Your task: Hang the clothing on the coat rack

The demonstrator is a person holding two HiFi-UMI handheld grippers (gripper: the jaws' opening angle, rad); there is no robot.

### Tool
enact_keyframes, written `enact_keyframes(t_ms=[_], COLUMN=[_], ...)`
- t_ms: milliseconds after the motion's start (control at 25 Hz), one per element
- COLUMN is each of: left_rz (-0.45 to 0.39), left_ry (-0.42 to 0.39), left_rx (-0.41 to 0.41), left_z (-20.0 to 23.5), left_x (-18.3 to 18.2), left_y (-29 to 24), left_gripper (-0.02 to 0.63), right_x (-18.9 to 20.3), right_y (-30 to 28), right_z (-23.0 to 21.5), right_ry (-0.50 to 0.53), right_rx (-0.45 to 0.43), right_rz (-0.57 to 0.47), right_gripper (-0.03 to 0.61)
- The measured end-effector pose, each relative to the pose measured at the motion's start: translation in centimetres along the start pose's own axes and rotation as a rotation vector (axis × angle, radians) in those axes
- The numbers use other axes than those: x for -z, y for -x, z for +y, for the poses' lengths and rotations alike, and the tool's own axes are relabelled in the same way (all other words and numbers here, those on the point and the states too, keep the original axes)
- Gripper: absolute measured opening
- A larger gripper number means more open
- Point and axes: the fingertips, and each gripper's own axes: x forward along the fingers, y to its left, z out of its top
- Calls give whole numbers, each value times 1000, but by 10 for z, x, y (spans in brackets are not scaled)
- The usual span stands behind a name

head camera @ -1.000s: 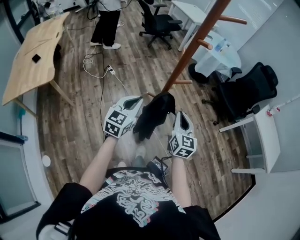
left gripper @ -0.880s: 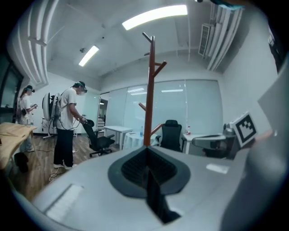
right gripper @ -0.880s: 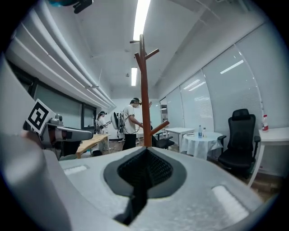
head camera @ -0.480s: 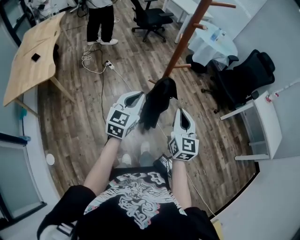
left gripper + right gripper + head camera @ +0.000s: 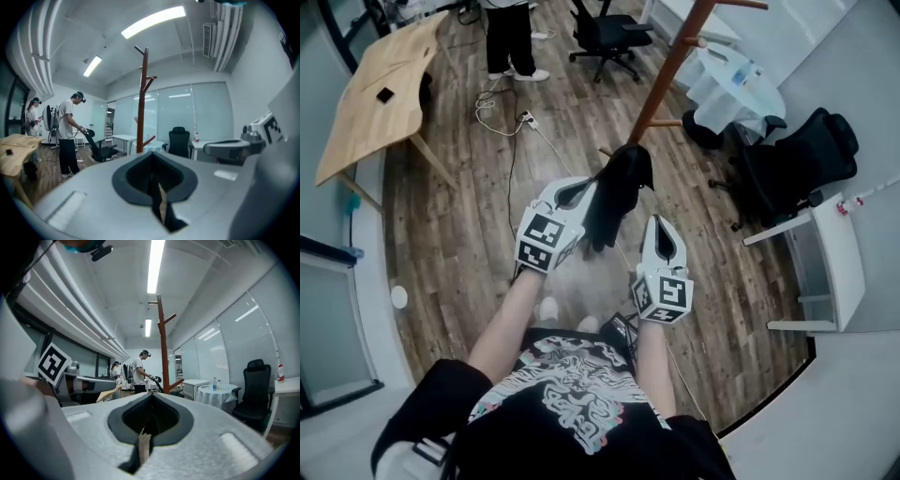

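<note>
Two grippers are held up on the near side of the single coat rack [image 5: 667, 77]: the left gripper [image 5: 581, 190] and the right gripper [image 5: 661, 228], each with its jaws pressed together. One piece of black clothing [image 5: 617, 192] hangs bunched between them, in front of the coat rack's lower pole and hiding its foot. In the left gripper view the closed jaws [image 5: 153, 182] pinch a fold of dark cloth [image 5: 168, 220] with a tan strip in it. In the right gripper view the seam [image 5: 147, 420] nips a pale strip with dark cloth [image 5: 126, 466] trailing below; how much is caught there is hard to make out. In the head view the coat rack's top is cut off by the frame edge, and four pegs [image 5: 698, 40] can be counted on what shows. Two black office chairs [image 5: 797, 169] stand near the coat rack, one to its right and one beyond it. A round table [image 5: 736, 94] draped in white sits just behind it, a white desk [image 5: 830, 267] well to its right and a wooden table [image 5: 380, 94] well to its left. Two people [image 5: 69, 133] stand beyond the coat rack; the head view shows only one pair of legs. Cables [image 5: 511, 117] lie on the floor to its left.
</note>
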Motion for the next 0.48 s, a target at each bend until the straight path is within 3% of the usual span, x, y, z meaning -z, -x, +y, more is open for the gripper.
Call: enact_keyframes(t_ms=[480], left_rz=[5], left_ry=[-1], left_rx=[0], left_z=[-43], left_x=[10], left_y=[-4], left_gripper=[-11], right_x=[4], right_y=[22], right_z=[-24], right_ry=[2], right_rx=[-30], right_rz=[-2], right_gripper=[-2])
